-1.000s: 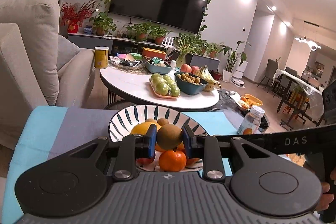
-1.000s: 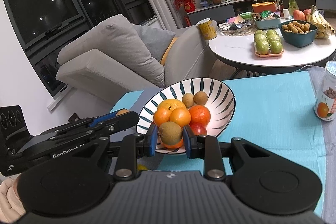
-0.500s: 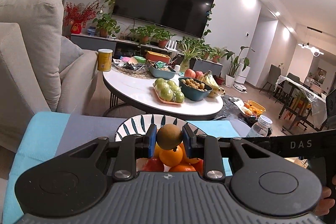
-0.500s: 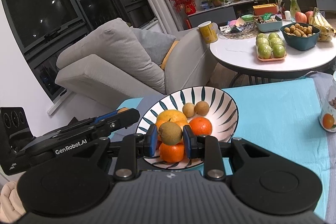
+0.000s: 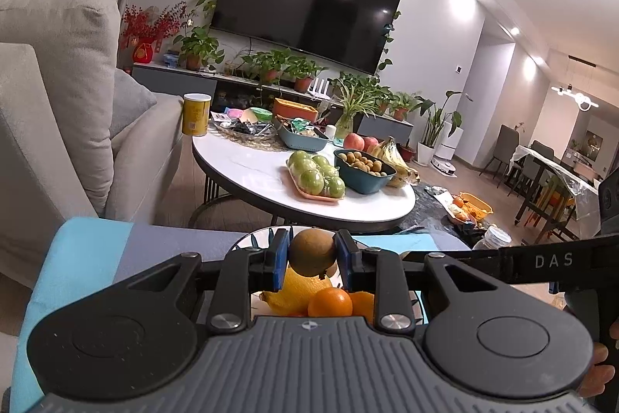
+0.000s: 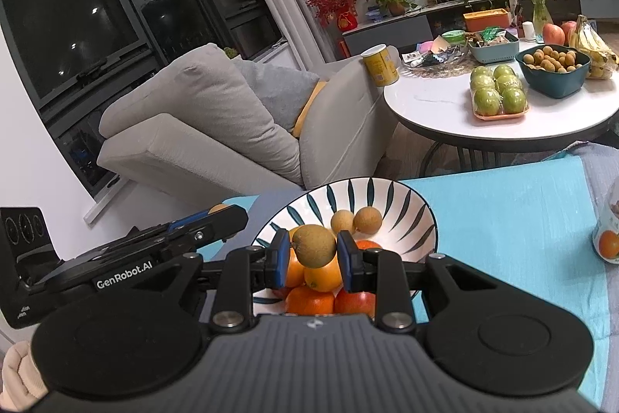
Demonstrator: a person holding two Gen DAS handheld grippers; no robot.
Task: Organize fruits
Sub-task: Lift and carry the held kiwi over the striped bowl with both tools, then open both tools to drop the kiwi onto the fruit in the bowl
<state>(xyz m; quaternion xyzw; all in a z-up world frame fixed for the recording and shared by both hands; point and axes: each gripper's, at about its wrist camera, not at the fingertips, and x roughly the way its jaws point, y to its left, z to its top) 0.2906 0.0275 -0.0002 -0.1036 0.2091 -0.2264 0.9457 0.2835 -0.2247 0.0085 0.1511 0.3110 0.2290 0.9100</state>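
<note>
My left gripper (image 5: 312, 256) is shut on a brown kiwi (image 5: 312, 252) and holds it above the striped bowl (image 5: 255, 239). Below it lie a lemon (image 5: 294, 291) and oranges (image 5: 330, 302). My right gripper (image 6: 313, 252) is shut on a second brown kiwi (image 6: 314, 245), held over the same bowl (image 6: 406, 215). In that view the bowl holds oranges (image 6: 309, 300), a red fruit (image 6: 356, 302) and two small brown fruits (image 6: 356, 219). The left gripper's body (image 6: 127, 258) shows at the left of the right wrist view.
The bowl stands on a blue and grey cloth (image 6: 503, 219). A jar (image 6: 607, 235) stands at the right on the cloth. Behind are a round white table (image 5: 278, 188) with green apples, a teal bowl and bananas, and a grey sofa (image 6: 216, 126).
Both grippers have risen and tilted up with their kiwis; the bowl sits lower in both views and more of the room shows.
</note>
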